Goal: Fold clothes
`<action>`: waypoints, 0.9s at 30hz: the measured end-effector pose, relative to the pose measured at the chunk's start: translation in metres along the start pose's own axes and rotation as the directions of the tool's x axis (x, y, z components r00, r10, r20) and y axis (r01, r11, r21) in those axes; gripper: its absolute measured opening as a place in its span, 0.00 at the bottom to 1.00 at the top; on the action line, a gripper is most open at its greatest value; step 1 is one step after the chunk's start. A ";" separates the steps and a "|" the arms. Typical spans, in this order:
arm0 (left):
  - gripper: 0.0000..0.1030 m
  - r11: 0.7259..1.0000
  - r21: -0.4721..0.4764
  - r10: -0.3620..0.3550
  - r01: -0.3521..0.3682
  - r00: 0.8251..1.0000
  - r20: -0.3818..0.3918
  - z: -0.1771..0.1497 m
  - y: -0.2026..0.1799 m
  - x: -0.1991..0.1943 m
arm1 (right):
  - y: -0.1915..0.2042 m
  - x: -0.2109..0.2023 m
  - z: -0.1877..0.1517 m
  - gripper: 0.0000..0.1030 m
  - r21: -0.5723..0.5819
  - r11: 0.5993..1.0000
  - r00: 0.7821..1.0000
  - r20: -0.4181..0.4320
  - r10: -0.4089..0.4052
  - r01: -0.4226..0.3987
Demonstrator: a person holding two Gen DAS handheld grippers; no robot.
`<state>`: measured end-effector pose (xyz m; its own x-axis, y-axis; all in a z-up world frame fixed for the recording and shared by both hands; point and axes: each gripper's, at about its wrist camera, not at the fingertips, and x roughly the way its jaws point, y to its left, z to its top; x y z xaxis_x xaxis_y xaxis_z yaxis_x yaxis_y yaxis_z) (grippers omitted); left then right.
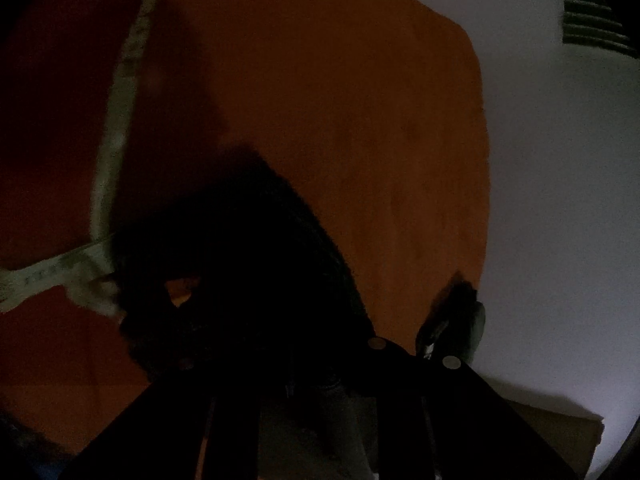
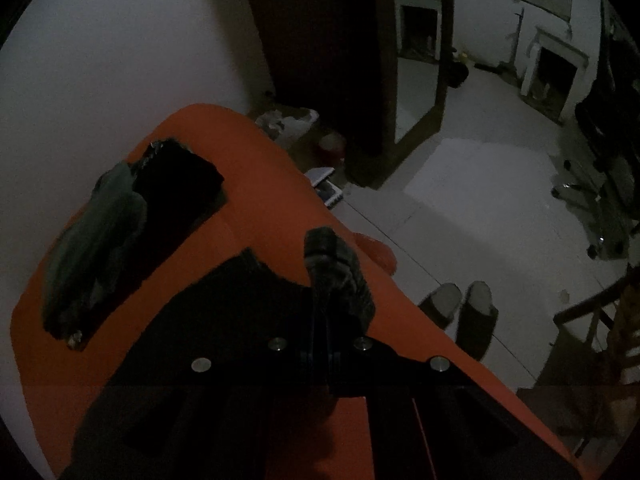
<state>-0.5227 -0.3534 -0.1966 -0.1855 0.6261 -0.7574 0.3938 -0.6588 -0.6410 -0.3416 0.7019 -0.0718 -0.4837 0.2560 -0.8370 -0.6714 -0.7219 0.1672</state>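
Right gripper (image 2: 334, 276): fingers closed on the black garment (image 2: 224, 320) over the orange desk (image 2: 248, 208). Left gripper (image 1: 320, 352): finger state cannot be told. Grey-green garment (image 2: 96, 240) lies at 10 o'clock.

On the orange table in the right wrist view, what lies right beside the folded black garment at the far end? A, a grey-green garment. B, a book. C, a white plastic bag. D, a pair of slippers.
A: a rumpled grey-green garment lies against the folded black garment on the orange table; the slippers stand on the floor.

A black garment (image 2: 224, 320) lies spread on the orange surface. Beside it, apart, rests a folded dark piece (image 2: 180, 184) with a grey-green one (image 2: 96, 240).
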 end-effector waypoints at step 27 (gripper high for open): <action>0.47 0.994 -0.002 0.106 -0.106 0.993 -0.061 0.102 -0.072 0.077 | 0.138 0.156 0.008 0.51 -0.003 0.976 0.976 -0.034 0.215 -0.216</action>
<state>-0.6574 -0.3006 -0.2221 -0.0876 0.5770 -0.8120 0.4134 -0.7206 -0.5566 -0.5149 0.6475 -0.1752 -0.5974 0.0721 -0.7987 -0.5494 -0.7624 0.3420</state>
